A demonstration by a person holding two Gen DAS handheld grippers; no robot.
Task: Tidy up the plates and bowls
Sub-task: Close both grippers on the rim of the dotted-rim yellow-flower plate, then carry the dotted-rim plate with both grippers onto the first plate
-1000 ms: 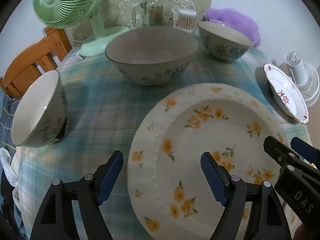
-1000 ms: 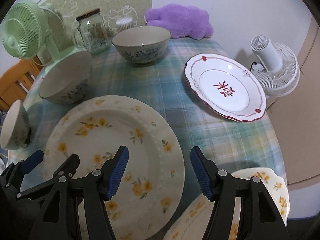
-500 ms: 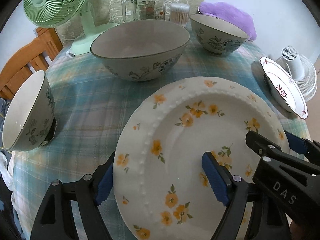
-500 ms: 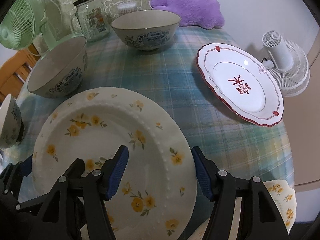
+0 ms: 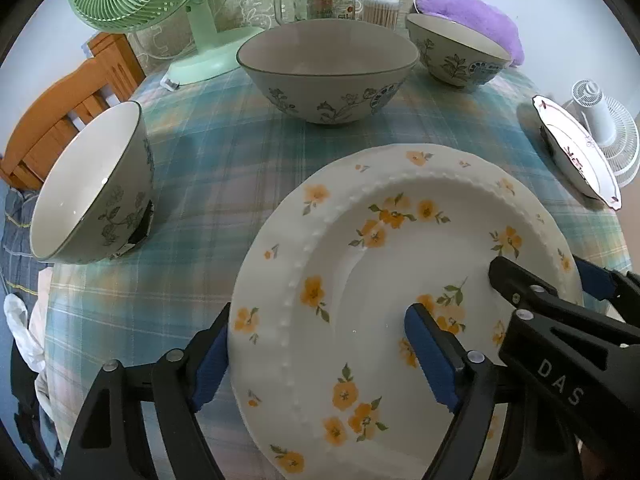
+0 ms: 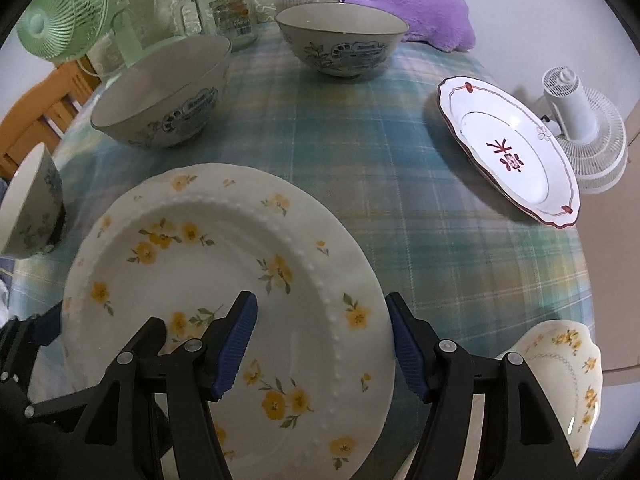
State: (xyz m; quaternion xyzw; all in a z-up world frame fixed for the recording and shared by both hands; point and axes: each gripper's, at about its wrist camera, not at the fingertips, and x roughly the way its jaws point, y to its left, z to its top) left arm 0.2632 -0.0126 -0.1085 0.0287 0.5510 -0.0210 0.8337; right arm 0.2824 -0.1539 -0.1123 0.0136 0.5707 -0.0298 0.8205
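Both grippers straddle opposite rims of the plate [image 5: 400, 280] on the counter [image 6: 400, 200]: left gripper [image 5: 320, 356] jaws wide & opening, right gripper [image 6: 320, 344] jaws opening, neither pinching yet. Risk: uneven closing w/ slick glaze could tip or slide it toward the bowl [image 5: 92, 184].

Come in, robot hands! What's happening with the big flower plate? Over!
Left gripper and right gripper opening, straddling opposite rims of the white yellow-flowered plate. Plate on checked tablecloth. Nothing blocking.

I'm losing the near rim of the big white yellow-flowered plate [image 5: 360, 280] under both frames' bottom edges, and its left edge is hiding my left tongs' outer blue pad [image 5: 208, 364].
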